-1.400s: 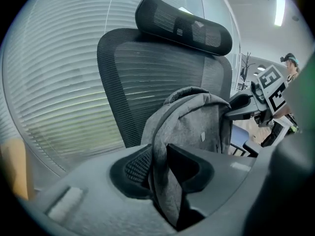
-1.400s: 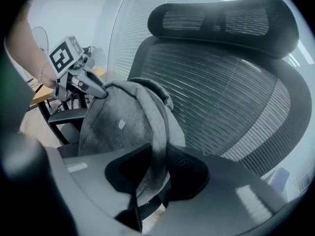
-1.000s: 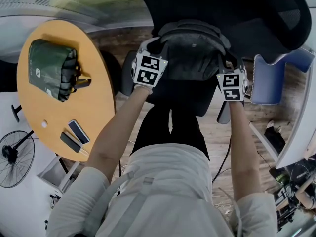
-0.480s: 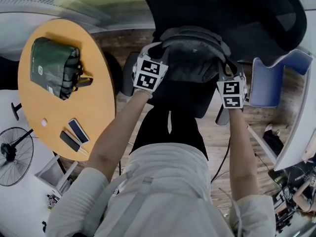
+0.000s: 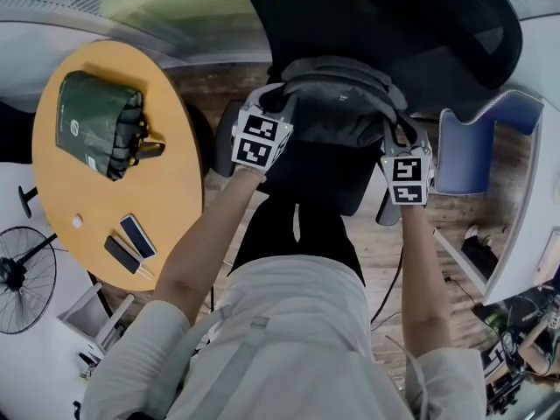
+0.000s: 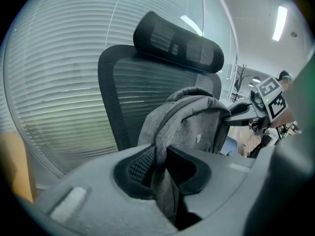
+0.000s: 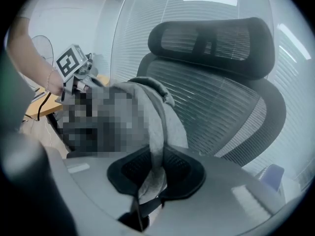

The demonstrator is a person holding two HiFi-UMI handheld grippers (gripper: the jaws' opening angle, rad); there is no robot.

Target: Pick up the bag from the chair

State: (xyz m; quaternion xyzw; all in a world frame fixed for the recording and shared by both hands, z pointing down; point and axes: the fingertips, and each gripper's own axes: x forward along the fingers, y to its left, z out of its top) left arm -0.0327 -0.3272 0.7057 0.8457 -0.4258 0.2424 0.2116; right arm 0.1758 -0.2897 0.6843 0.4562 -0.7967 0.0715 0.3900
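Note:
A grey backpack (image 5: 337, 103) hangs between my two grippers, in front of the black mesh office chair (image 5: 385, 24). My left gripper (image 5: 278, 103) is shut on the bag's left shoulder strap (image 6: 162, 151), which runs between the black pads. My right gripper (image 5: 395, 129) is shut on the right strap (image 7: 155, 146). In the left gripper view the grey backpack (image 6: 197, 127) stands before the chair's backrest (image 6: 123, 92) and headrest (image 6: 177, 41). The bag's base is hidden, so I cannot tell whether it touches the seat (image 5: 319, 169).
A round wooden table (image 5: 105, 160) stands to the left with a green bag (image 5: 96, 121), a phone (image 5: 138, 236) and a dark bar-shaped item (image 5: 120, 255). A blue chair (image 5: 472, 143) is at the right, a floor fan (image 5: 22, 274) at lower left. Cables lie on the floor at the right.
Both grippers have moved up and away from my body with the straps in them. The backpack has shifted up with them toward the chair's backrest.

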